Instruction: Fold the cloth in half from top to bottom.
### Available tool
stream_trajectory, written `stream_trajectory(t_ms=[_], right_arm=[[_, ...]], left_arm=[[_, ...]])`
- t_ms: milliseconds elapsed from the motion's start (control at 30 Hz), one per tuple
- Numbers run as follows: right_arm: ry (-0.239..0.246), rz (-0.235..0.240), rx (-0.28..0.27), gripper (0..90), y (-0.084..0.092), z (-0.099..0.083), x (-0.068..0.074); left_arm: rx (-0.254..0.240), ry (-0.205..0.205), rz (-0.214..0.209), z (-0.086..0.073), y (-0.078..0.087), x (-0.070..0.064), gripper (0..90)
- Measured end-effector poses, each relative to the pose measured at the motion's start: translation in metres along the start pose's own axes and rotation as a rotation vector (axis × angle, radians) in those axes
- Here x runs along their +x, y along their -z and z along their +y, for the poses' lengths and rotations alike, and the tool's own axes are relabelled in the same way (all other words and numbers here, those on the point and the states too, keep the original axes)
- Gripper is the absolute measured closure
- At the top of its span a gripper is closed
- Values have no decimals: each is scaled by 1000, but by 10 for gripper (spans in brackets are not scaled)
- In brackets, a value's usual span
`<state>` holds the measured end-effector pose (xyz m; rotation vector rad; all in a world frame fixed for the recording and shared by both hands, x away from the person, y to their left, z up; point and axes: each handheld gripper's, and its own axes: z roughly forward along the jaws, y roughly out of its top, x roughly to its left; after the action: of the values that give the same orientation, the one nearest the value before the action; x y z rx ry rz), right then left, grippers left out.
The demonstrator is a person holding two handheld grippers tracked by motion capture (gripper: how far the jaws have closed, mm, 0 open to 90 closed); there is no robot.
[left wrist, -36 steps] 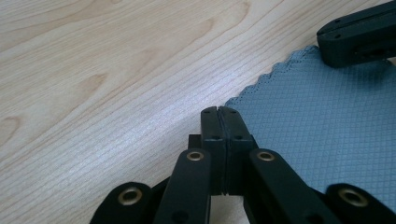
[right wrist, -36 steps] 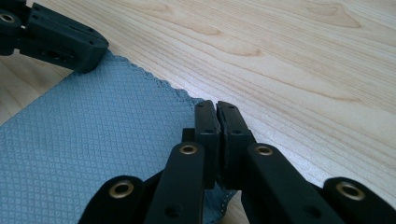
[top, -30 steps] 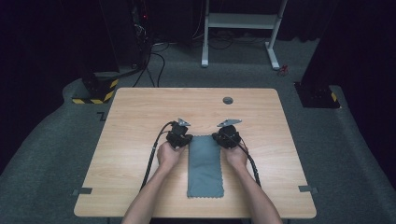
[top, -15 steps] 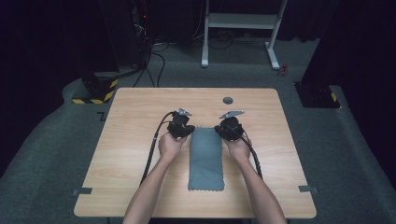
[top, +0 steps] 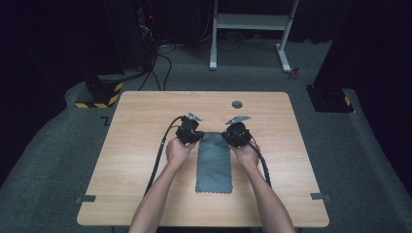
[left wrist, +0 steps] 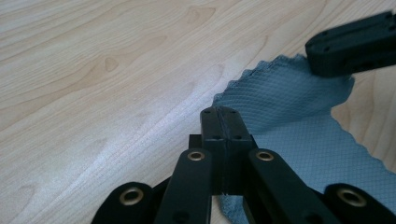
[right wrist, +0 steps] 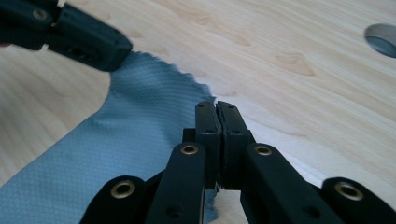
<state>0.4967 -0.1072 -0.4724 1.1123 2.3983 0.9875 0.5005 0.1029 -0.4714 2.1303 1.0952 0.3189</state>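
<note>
So there's a grey cloth [top: 214, 162] lying as a long strip on the wooden table [top: 136, 160], in the middle of it, its near end a bit short of the table's near edge. Measuring everything from that cloth: the left gripper [top: 190, 134] sits at its far left corner and the right gripper [top: 235, 136] at its far right corner, each held in a hand. Both pairs of jaws are pressed together, and each pinches its corner of the cloth.

In the left gripper view the left gripper [left wrist: 223, 122] has the cloth [left wrist: 299, 135] running off from the jaws, lifted a little at that far end, with the pinked edge showing. Same deal in the right gripper view: the right gripper [right wrist: 216, 116] is clamped on the cloth [right wrist: 126, 140]. A small round hole [top: 237, 104] in the table sits beyond the cloth's far end.
</note>
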Motion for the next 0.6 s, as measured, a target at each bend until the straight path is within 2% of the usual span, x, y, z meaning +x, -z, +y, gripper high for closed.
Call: stream_trajectory(t_ms=[100, 267, 333, 467, 600], right_arm=[[15, 20, -13, 885, 1, -2, 4], [3, 34, -19, 885, 7, -7, 4], [13, 37, -17, 885, 9, -9, 5], [30, 46, -13, 885, 11, -13, 9], [28, 69, -23, 885, 16, -20, 10]], left_arm=[[-3, -24, -10, -5, 3, -3, 900], [-39, -4, -26, -12, 9, -4, 900], [-41, -18, -27, -14, 10, -5, 900], [-53, -11, -49, -21, 12, -6, 900], [-56, -26, -62, -28, 17, -6, 900]])
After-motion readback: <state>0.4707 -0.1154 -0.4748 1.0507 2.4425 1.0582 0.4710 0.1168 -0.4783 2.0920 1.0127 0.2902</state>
